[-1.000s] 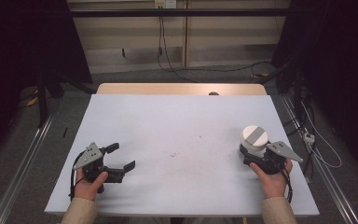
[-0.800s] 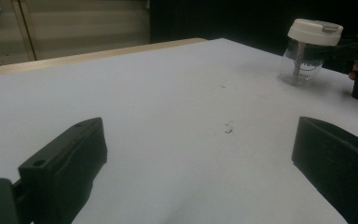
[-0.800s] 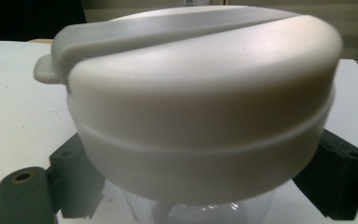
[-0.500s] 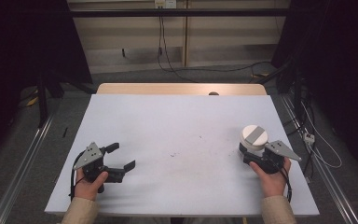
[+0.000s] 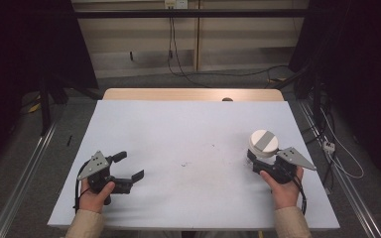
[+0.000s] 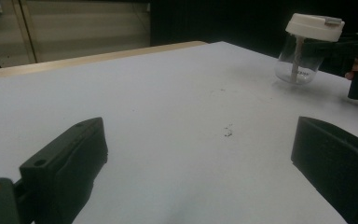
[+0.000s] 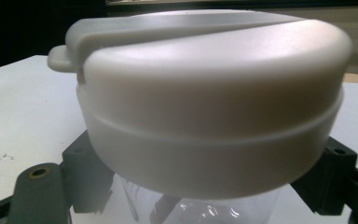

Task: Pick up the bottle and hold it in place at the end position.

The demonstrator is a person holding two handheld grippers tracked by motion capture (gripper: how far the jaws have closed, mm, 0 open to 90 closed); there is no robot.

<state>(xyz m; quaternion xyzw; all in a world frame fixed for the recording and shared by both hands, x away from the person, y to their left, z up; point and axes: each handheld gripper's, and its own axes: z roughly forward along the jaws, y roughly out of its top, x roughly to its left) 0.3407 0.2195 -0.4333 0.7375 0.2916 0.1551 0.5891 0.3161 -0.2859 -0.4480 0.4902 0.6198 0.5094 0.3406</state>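
Item one: a clear jar (image 5: 263, 151) with a white lid (image 5: 264, 141), standing at the right of the high view on the white table (image 5: 188, 148); your right gripper (image 5: 263, 166) has just been closing its jaws and now pinches the clear body just under the lid, likely so the cap stays free to be worked. Item two: your left gripper (image 5: 129, 168), lower left of the high view, jaws spread with nothing between them, resting low on the table and well apart from the jar, seemingly kept ready.
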